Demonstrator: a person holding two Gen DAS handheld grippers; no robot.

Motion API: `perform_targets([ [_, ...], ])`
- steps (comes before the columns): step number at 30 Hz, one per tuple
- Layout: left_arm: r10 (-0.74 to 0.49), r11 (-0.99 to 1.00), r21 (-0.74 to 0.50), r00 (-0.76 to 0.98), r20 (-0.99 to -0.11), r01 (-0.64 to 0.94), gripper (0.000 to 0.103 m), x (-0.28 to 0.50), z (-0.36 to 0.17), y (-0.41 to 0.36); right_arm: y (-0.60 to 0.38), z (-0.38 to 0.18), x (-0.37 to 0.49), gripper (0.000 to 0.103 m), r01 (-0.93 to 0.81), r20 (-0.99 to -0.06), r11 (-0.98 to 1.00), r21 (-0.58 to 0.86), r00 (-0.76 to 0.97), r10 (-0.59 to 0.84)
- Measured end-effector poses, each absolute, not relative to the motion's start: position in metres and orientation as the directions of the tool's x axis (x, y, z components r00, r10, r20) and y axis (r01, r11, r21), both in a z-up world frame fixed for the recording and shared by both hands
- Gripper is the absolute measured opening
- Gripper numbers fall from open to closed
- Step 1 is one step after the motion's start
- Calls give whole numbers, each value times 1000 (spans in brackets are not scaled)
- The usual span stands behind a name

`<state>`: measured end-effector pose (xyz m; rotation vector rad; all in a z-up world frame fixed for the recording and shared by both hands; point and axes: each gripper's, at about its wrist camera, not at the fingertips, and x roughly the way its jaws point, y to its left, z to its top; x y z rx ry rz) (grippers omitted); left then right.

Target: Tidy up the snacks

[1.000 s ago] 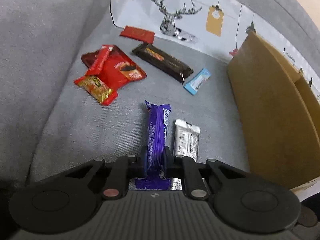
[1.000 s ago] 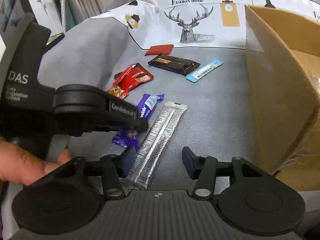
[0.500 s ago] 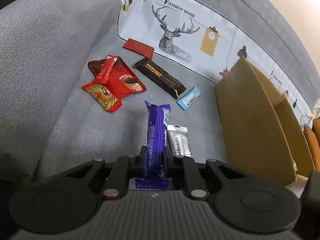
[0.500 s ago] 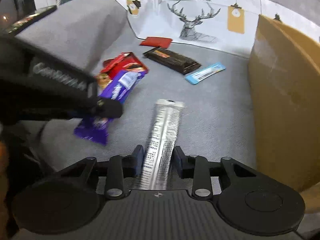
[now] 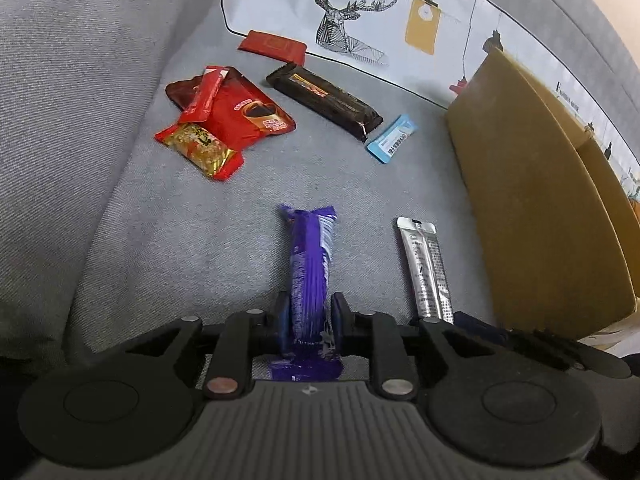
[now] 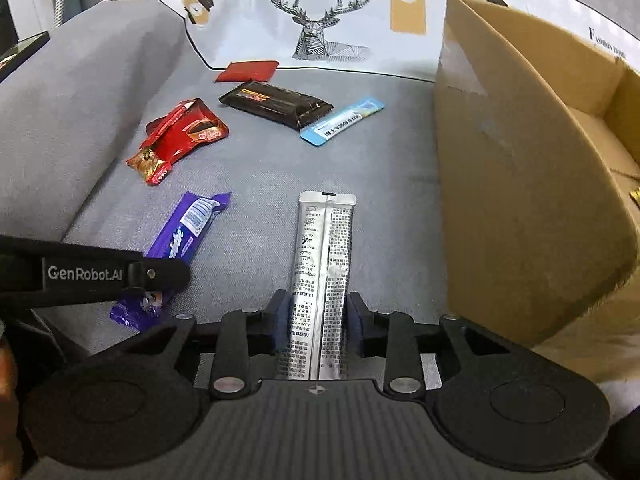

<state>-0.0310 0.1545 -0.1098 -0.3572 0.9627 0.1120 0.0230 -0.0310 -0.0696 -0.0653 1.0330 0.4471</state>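
Note:
My left gripper (image 5: 308, 312) is shut on a purple snack bar (image 5: 310, 256) and holds it above the grey sofa seat; the bar also shows in the right wrist view (image 6: 182, 236). My right gripper (image 6: 318, 312) is shut on a silver sachet (image 6: 322, 256), which also shows in the left wrist view (image 5: 426, 268). A cardboard box (image 6: 520, 152) stands open at the right; it also shows in the left wrist view (image 5: 532, 216).
On the seat lie a red coffee packet (image 5: 236, 112), a red stick (image 5: 204, 94), a red-gold candy (image 5: 200, 150), a dark chocolate bar (image 5: 324, 98), a light-blue sachet (image 5: 392, 138) and a small red packet (image 5: 272, 45). A deer-print cushion (image 6: 320, 12) stands behind.
My right gripper closed on the silver sachet and lifted it. My left gripper kept its hold on the purple bar and shifted with it.

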Motion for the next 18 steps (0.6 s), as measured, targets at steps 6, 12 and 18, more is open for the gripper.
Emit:
perform_targets([
  [6,-53,946,-223,568,-822,-234,28,-30,-110,147,-26,-71,22,38,-405,-841,903,145,431,328],
  [12,-40,950,-207,568,-822,-233,28,-29,-110,143,-30,-71,21,38,-420,-838,896,145,430,337],
  [18,-20,955,-186,579,-815,-229,28,-27,-111,139,-33,-70,21,34,-437,-832,888,139,435,345],
])
